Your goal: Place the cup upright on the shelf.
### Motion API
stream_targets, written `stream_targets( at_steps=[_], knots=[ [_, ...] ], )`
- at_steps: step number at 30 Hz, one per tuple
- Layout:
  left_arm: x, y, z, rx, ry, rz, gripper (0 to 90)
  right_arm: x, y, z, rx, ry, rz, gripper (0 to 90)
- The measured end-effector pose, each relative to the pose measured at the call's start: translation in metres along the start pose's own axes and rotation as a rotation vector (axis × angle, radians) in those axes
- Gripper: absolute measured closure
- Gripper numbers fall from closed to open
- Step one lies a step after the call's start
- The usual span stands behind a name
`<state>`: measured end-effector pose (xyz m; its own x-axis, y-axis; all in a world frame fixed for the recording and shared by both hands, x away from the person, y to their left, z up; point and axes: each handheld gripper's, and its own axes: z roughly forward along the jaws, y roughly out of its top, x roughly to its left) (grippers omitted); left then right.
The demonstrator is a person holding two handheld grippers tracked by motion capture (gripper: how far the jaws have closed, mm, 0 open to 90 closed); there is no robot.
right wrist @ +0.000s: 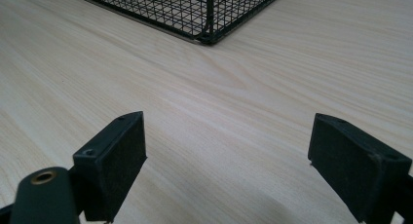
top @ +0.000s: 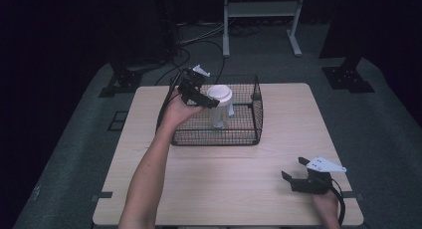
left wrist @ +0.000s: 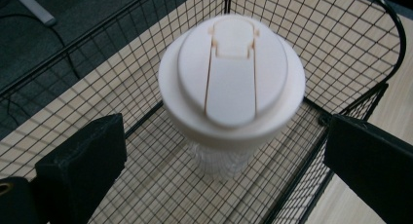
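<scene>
Inside the wire basket (top: pixel 256 107) the lidded cup (left wrist: pixel 232 87) stands upright, long axis vertical — directly ahead of the left gripper (top: pixel 208 100), whose jaws are spread wide either side, not touching. Far off — the right gripper (top: pixel 293 173) rests spread on the table (top: pixel 224 174).

Pale wooden table (top: pixel 239 174), black wire basket (top: pixel 249 134) toward its far edge.
</scene>
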<state>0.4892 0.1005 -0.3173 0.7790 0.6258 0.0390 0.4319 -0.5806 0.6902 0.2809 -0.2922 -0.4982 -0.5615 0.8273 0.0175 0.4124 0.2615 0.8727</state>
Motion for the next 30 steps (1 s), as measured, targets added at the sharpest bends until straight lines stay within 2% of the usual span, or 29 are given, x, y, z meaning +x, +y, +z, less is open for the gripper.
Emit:
stream_targets(
  at_steps=[3,7,9,12,16,17,21,30],
  knots=[
    [0.0,-0.008,-0.005,0.004,0.009,0.008,1.3,0.0,0.0,0.0,0.001,-0.001,0.003,12.9],
    [0.001,-0.018,-0.008,0.007,0.002,-0.011,1.4,0.0,0.0,0.0,0.003,-0.002,0.004,12.9],
    [0.002,-0.021,-0.01,0.011,0.001,-0.007,1.4,0.0,0.0,0.0,0.002,-0.003,0.004,12.9],
    [0.0,-0.028,-0.014,-0.008,-0.007,-0.008,1.4,0.0,0.0,0.0,0.003,-0.007,0.003,12.9],
    [-0.007,-0.035,-0.02,-0.013,-0.027,0.006,1.3,0.0,0.0,0.0,0.002,-0.009,0.001,12.9],
    [-0.014,-0.04,-0.022,-0.009,-0.035,0.028,1.3,0.0,0.0,0.0,0.002,-0.011,0.0,12.9],
    [-0.023,-0.047,-0.025,-0.017,-0.046,0.055,1.3,0.0,0.0,0.0,0.003,-0.014,0.002,12.9],
    [-0.034,-0.06,-0.029,-0.026,-0.057,0.08,1.3,0.0,0.0,0.0,0.001,-0.019,0.007,12.9]
  ],
)
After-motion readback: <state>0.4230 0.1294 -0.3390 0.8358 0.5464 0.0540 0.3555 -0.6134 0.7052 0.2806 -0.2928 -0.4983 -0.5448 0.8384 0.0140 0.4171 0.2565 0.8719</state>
